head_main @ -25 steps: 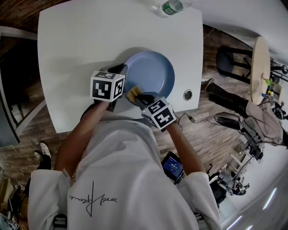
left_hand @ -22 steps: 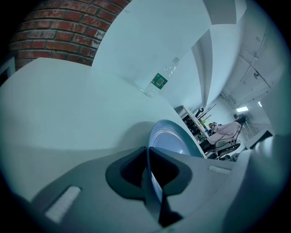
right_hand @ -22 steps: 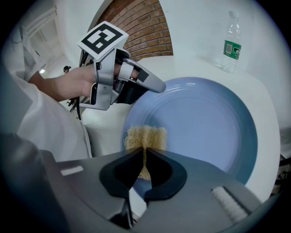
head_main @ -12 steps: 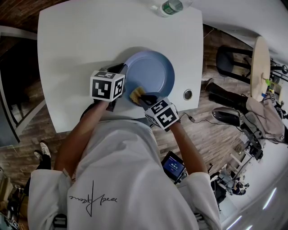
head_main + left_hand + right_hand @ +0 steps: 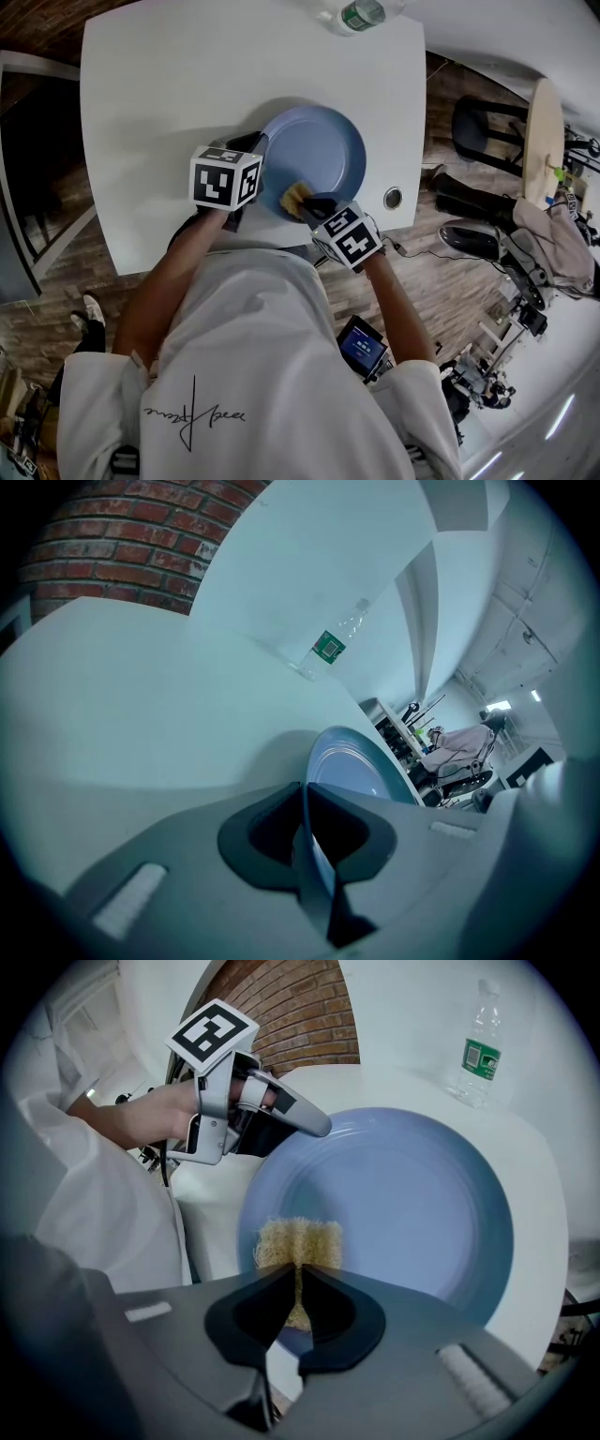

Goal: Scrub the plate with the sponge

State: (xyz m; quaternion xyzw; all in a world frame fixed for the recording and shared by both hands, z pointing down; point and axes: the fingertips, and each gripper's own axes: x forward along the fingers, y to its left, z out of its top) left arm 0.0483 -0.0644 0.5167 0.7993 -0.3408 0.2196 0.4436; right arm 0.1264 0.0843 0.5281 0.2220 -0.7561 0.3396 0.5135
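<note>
1. Two grips: the right gripper (image 5: 298, 1274) has its fingers closed on the sponge (image 5: 300, 1239). The left gripper (image 5: 305, 799) has its fingers clamped on the rim of the plate (image 5: 323, 141).
2. Sponge has slid rightward along the plate's near edge. The plate is unmoved on the tabletop (image 5: 159, 112), so scrubbing looks under way.

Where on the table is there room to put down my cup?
The biggest bare patch is the table left of the plate, out to its left edge. Another strip lies between the plate and the bottle at the far edge. The near side is crowded: the left tool, right tool and sponge sit there.
</note>
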